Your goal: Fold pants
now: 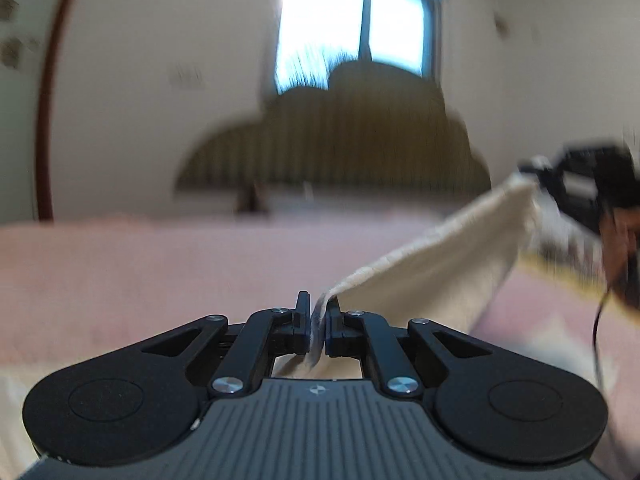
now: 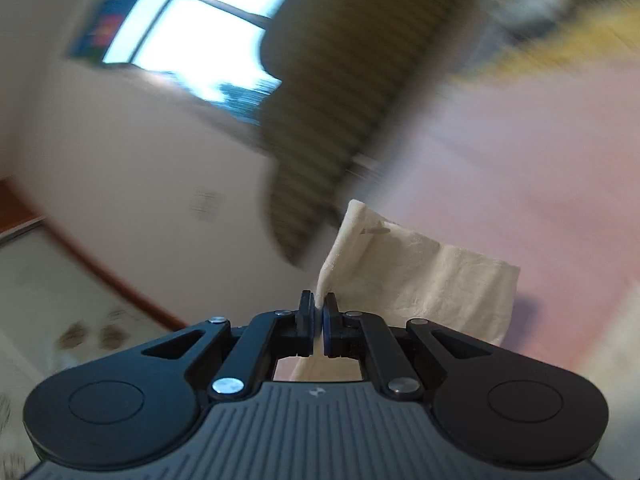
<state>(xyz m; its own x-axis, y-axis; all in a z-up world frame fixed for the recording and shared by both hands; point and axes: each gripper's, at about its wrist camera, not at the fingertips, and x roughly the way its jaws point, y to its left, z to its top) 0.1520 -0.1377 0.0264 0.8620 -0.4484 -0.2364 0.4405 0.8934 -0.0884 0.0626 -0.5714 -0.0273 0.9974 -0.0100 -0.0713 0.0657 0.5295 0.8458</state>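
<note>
The pants are cream cloth. In the left wrist view my left gripper (image 1: 319, 312) is shut on one edge of the pants (image 1: 432, 276). From there the cloth stretches up and to the right to my right gripper (image 1: 536, 178), which pinches its other end. A hand (image 1: 620, 236) holds that gripper. In the right wrist view my right gripper (image 2: 319, 310) is shut on a corner of the pants (image 2: 420, 276), which hang to the right of the jaws above the pink bed cover (image 2: 540, 168). Both views are blurred.
A pink bed cover (image 1: 160, 264) spreads below both grippers. A dark striped headboard (image 1: 340, 148) stands at the far end under a bright window (image 1: 352, 20). A red-brown door frame (image 1: 46, 120) rises at the left. A yellow-edged patterned cloth (image 1: 568, 272) lies at right.
</note>
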